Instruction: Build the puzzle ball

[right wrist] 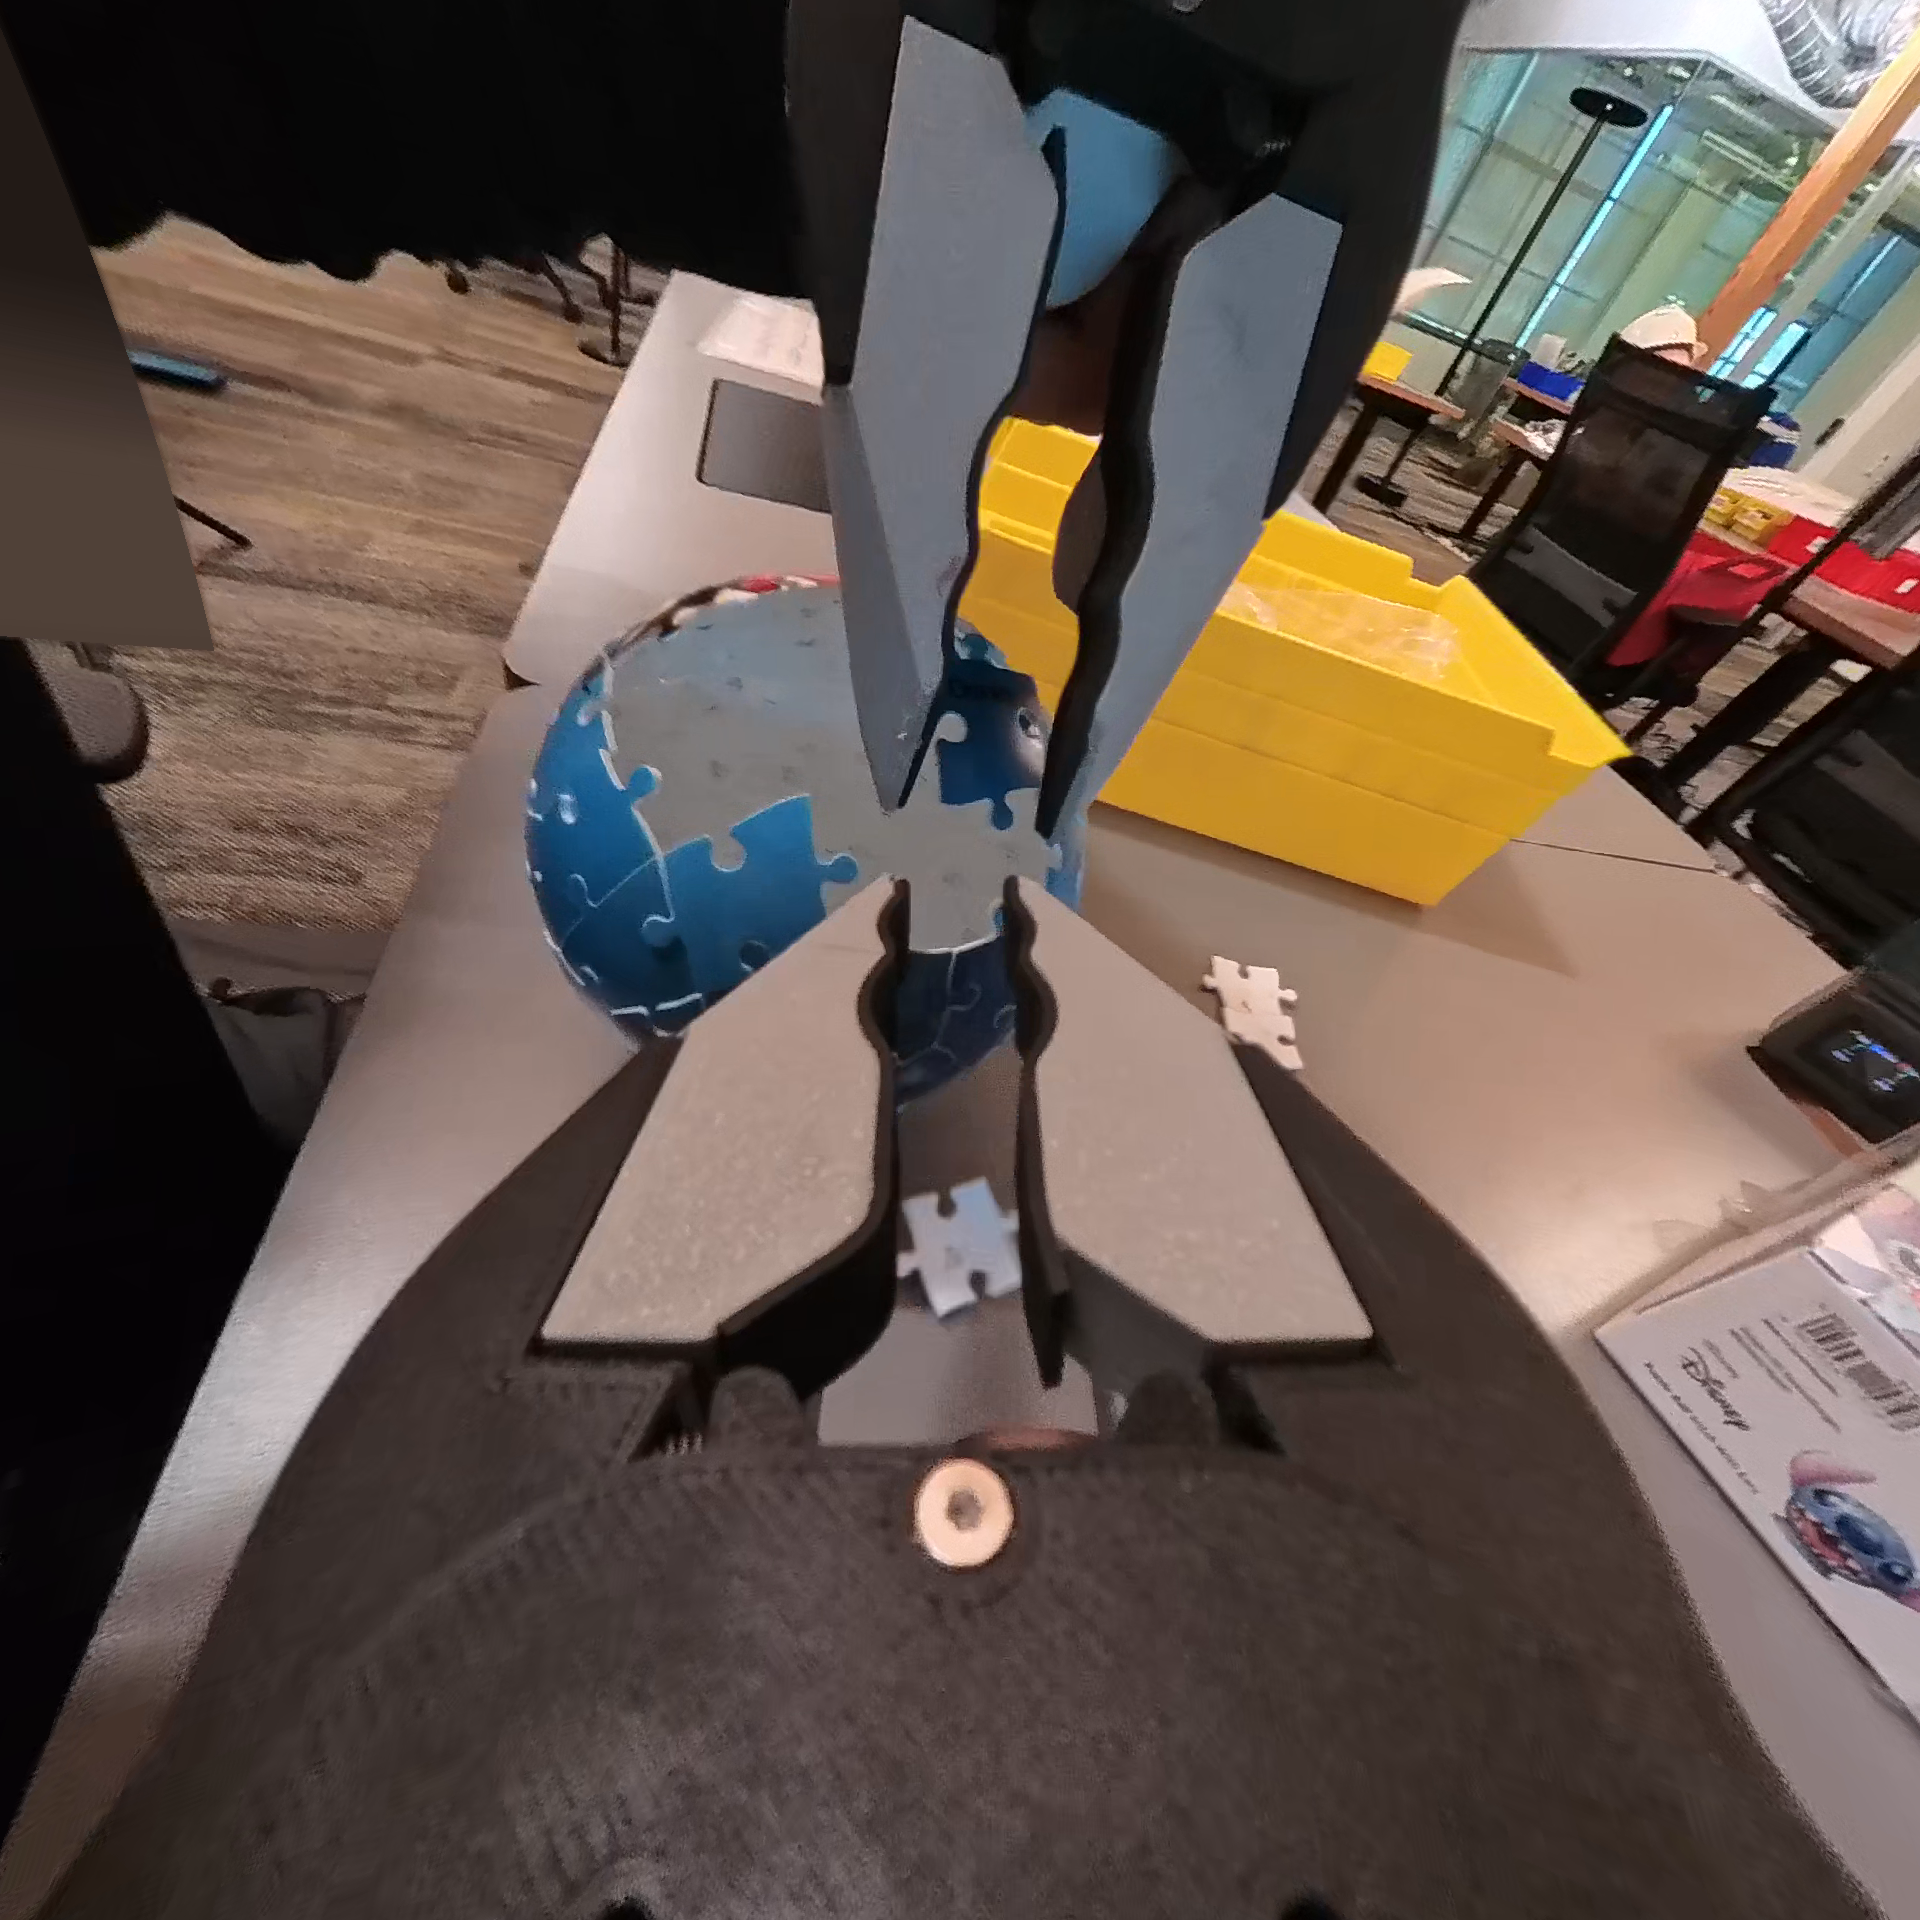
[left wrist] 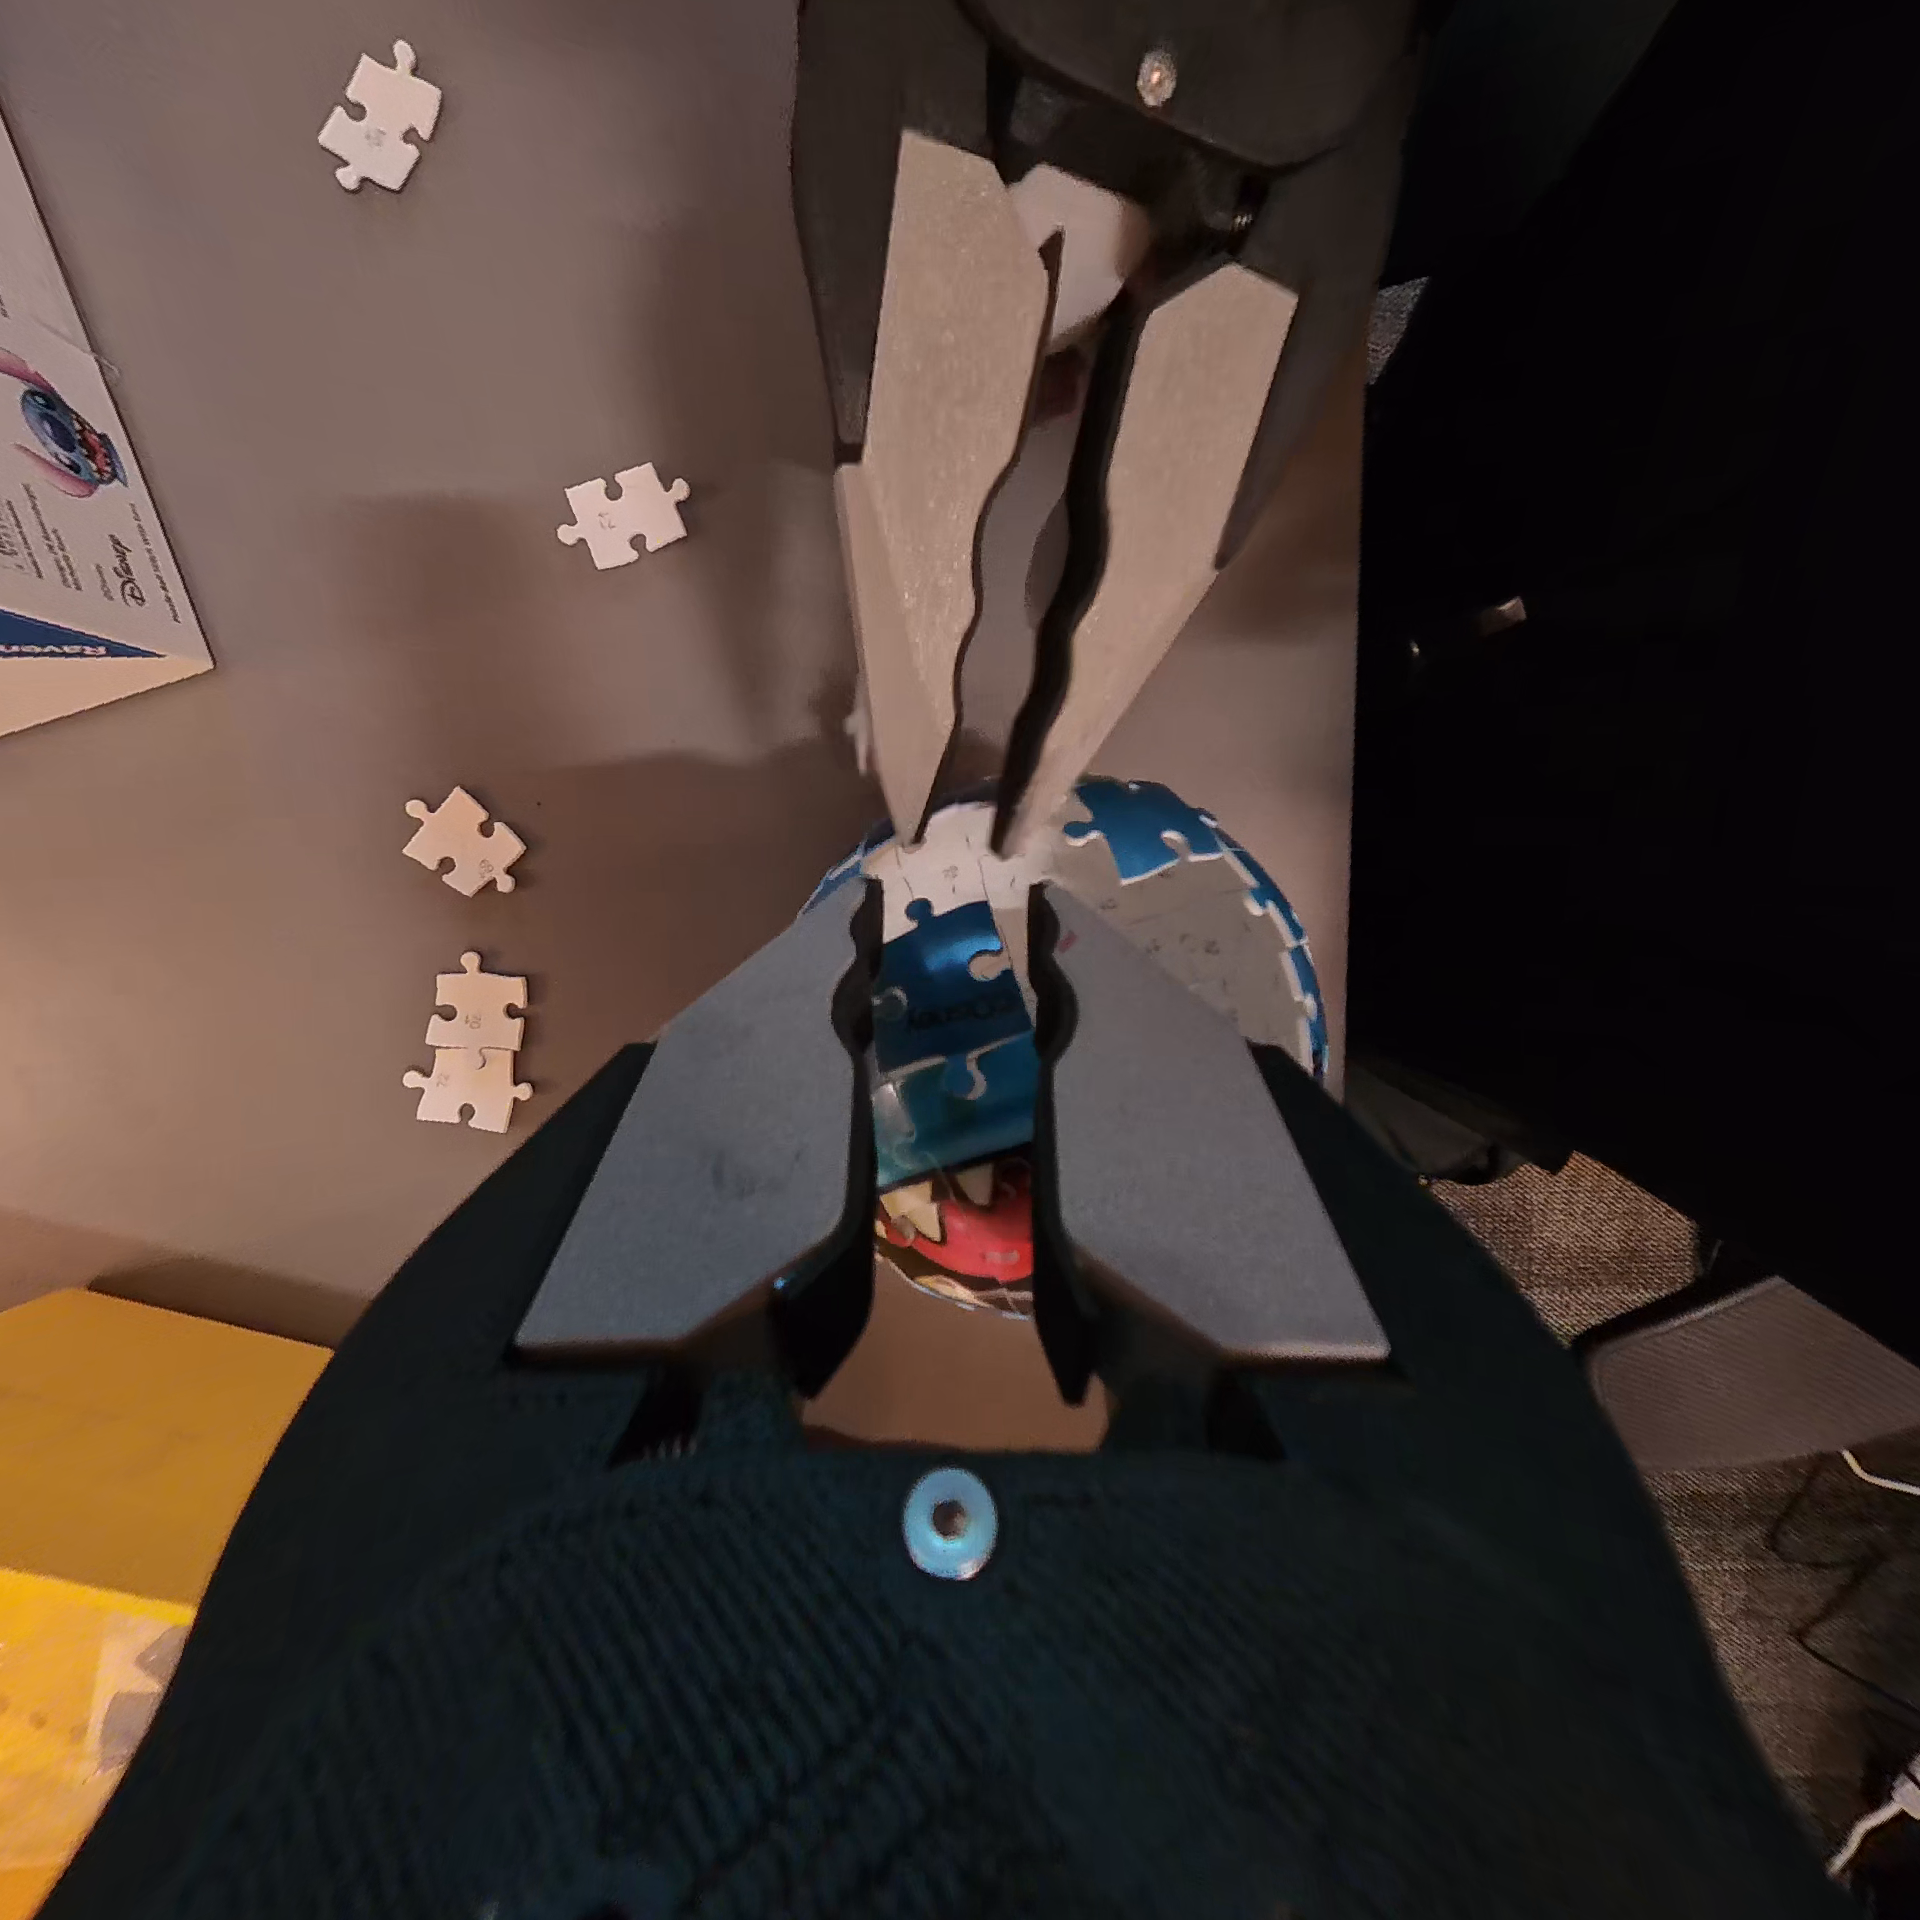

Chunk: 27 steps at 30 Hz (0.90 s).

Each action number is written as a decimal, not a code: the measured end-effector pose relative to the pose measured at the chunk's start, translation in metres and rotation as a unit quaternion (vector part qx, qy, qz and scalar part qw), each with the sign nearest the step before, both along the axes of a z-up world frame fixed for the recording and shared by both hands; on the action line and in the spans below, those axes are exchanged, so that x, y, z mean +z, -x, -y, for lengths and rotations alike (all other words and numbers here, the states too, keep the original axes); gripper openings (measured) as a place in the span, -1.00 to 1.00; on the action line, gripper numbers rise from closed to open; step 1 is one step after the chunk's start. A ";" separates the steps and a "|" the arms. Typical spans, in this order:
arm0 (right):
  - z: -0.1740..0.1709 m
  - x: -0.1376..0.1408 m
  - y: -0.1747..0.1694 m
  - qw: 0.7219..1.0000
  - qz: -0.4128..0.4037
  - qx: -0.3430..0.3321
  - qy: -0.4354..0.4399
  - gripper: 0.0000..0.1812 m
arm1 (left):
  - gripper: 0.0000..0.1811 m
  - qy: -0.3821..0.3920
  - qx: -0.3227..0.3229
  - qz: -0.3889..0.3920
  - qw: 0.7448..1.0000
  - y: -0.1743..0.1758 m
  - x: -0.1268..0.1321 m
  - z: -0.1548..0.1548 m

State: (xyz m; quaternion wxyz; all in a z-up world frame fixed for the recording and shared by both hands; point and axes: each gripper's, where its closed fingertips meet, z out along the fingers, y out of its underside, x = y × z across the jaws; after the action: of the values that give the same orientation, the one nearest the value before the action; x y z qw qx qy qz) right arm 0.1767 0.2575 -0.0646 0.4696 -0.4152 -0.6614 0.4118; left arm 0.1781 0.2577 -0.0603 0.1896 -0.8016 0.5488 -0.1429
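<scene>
A: Where does the puzzle ball (right wrist: pixel 727 821) sit?

B: On the grey counter (right wrist: pixel 1455 1039), near its edge, in front of a yellow bin (right wrist: pixel 1351 727). It is a partly built blue shell with a gap at the top, where white backs of pieces show. Both tongs meet over that gap.

A: And their state?

B: The left tongs (left wrist: pixel 954 909) are part open, their tips straddling the ball's rim; whether they press it I cannot tell. The right tongs (right wrist: pixel 956 896) are also slightly apart, with a white piece (right wrist: pixel 951 914) between the tips at the opening. It looks pinched, but I cannot be sure.

A: How will the ball handle?

B: Light and hollow, I judge, with thin curved pieces locked only by their tabs. Squeeze hard and the shell may buckle or pop a seam. Being round and smooth, it will likely roll unless steadied.

A: So where to hold?

B: Brace the finished blue wall low down with one pair, and take each piece by its flat edges, not the tabs. Spare pieces (left wrist: pixel 468 842) lie loose on the counter, beside the product box (left wrist: pixel 83 499).
</scene>
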 end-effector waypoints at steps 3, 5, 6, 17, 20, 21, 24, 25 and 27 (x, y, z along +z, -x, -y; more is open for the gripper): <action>-0.004 0.001 0.000 1.000 -0.002 -0.010 -0.023 -0.92 | -0.73 -0.005 0.000 0.001 1.000 -0.001 0.002 -0.001; -0.011 0.019 -0.008 0.999 -0.041 -0.019 -0.026 -0.92 | -0.72 -0.007 0.002 0.012 1.000 -0.003 0.007 0.000; -0.017 0.025 -0.012 0.998 -0.049 -0.026 -0.014 -0.91 | -0.72 -0.008 0.004 0.016 1.000 -0.003 0.011 0.000; -0.002 0.028 -0.018 0.998 -0.005 0.062 0.027 -0.70 | -0.69 -0.111 0.112 0.093 0.983 0.032 0.057 0.018; 0.003 0.029 -0.006 0.998 0.004 0.060 -0.021 -0.71 | -0.68 -0.119 0.142 0.116 0.976 0.038 0.048 0.016; 0.006 0.030 -0.002 0.997 0.009 0.065 -0.031 -0.71 | -0.68 -0.117 0.147 0.126 0.974 0.039 0.045 0.017; 0.011 0.027 0.009 0.995 0.023 0.068 -0.072 -0.70 | -0.68 -0.125 0.165 0.153 0.966 0.043 0.042 0.013; 0.013 0.025 0.011 0.993 0.027 0.068 -0.092 -0.70 | -0.69 -0.125 0.165 0.162 0.965 0.043 0.041 0.013; 0.016 0.024 0.014 0.989 0.031 0.076 -0.124 -0.69 | -0.70 -0.129 0.161 0.177 0.962 0.042 0.041 0.012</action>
State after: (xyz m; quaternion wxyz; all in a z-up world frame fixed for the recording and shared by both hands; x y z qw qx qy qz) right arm 0.1623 0.2417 -0.0404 0.4638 -0.3149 -0.7513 0.3481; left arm 0.1360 0.2453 -0.0195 0.4064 -0.8100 0.3836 -0.1780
